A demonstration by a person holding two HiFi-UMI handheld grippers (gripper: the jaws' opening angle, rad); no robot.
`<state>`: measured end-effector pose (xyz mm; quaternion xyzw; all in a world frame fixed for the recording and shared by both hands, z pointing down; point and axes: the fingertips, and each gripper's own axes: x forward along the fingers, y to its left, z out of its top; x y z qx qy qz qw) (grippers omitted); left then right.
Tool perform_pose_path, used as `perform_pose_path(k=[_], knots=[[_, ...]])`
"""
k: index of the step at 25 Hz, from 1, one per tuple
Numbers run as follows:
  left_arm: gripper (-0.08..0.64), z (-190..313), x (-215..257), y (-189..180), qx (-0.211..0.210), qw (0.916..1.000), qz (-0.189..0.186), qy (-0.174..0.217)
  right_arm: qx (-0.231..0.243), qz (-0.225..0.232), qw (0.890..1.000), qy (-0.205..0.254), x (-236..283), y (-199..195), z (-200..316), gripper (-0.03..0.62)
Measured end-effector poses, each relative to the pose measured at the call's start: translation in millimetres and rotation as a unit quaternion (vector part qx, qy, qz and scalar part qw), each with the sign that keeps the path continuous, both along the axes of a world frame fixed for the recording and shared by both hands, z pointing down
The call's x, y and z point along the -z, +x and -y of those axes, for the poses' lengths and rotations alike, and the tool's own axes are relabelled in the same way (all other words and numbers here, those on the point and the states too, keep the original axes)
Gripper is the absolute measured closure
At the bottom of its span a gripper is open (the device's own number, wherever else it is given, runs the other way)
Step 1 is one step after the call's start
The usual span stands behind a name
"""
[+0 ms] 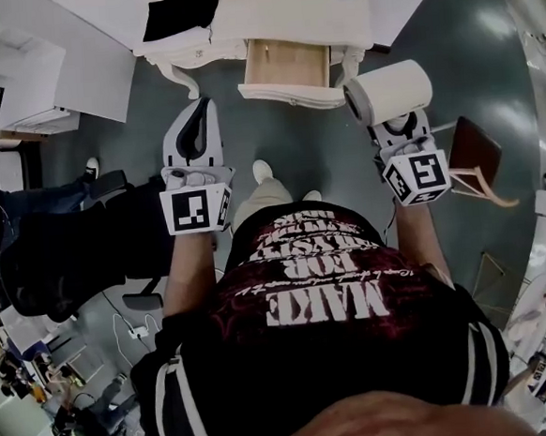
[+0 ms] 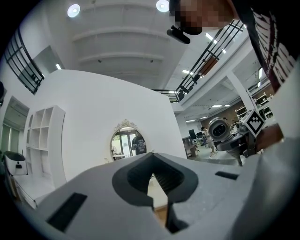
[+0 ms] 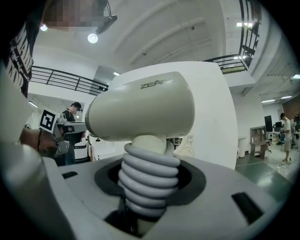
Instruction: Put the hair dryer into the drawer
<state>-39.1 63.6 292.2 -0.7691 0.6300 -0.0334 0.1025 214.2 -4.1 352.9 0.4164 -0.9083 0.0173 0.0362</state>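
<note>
A cream hair dryer [image 1: 390, 90] with its grey cord coiled round the handle [image 3: 145, 180] stands upright in my right gripper [image 1: 395, 126], which is shut on that handle. Its barrel [image 3: 145, 105] lies crosswise above the jaws. Ahead stands a white dressing table [image 1: 276, 19] with its wooden drawer [image 1: 284, 63] pulled open. The dryer hangs just right of the drawer's front corner. My left gripper [image 1: 203, 107] is shut with nothing in it, left of the drawer and pointing level at the oval mirror [image 2: 128, 142]. In the left gripper view its tips [image 2: 152, 157] meet.
A black item [image 1: 180, 13] lies on the dressing table's top at the left. A brown wooden chair [image 1: 480, 154] stands to my right, a white shelf unit [image 1: 18, 82] at far left, and a black office chair [image 1: 69, 252] beside my left arm. Other people stand in the room.
</note>
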Motion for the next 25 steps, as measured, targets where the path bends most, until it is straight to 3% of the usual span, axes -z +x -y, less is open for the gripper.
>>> perform_pose_path(k=[15,25], knots=[[0.557,50,-9,-6,-0.044,0.9987,-0.025,-0.006,-0.021,-0.011,1.0,0.001,2,-13,31,0.396],[0.557,80,-6,-10,-0.066,0.9975,-0.021,-0.014,-0.024,-0.013,1.0,-0.015,-3,-23,55,0.396]])
